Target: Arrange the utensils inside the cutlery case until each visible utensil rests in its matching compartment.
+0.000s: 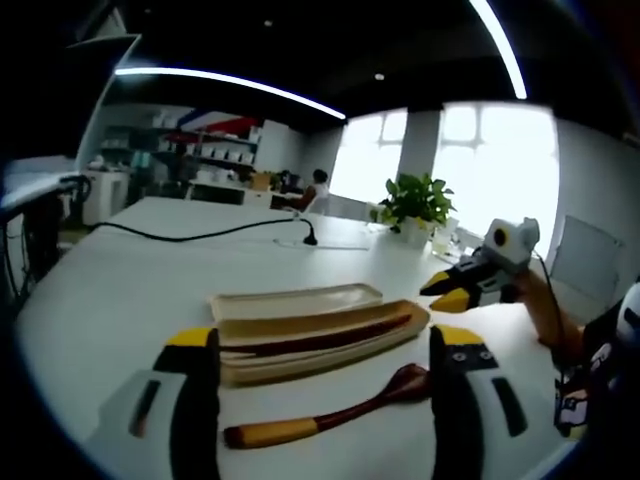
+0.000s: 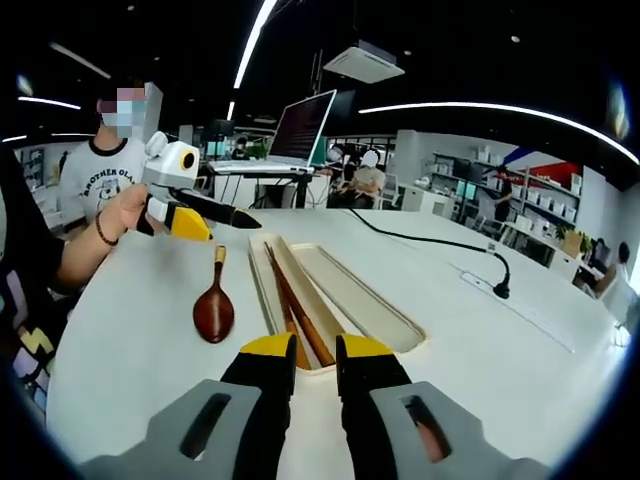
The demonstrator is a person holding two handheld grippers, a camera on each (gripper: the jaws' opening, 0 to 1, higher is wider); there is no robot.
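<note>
A pale wooden cutlery case [image 1: 395, 330] [image 2: 400, 335] lies on the white table. A pair of dark chopsticks [image 1: 330, 340] [image 2: 290, 300] rests in its narrow slot, and the wider tray part [image 1: 295, 299] [image 2: 350, 290] beside it is empty. A wooden spoon [image 1: 330, 412] [image 2: 213, 310] lies on the table beside the case. My left gripper [image 1: 327, 342] [image 2: 215, 218] is wide open above the spoon, one jaw on each side of it. My right gripper [image 2: 316, 356] [image 1: 440, 290] hovers at the case's end with a narrow gap between its jaws and nothing held.
A black cable with a plug [image 1: 310, 238] [image 2: 500, 285] runs across the far table. A potted plant [image 1: 415, 200] stands at the back edge. An open laptop [image 2: 300, 125] sits on another desk. A person's hand [image 2: 120, 215] holds the left gripper.
</note>
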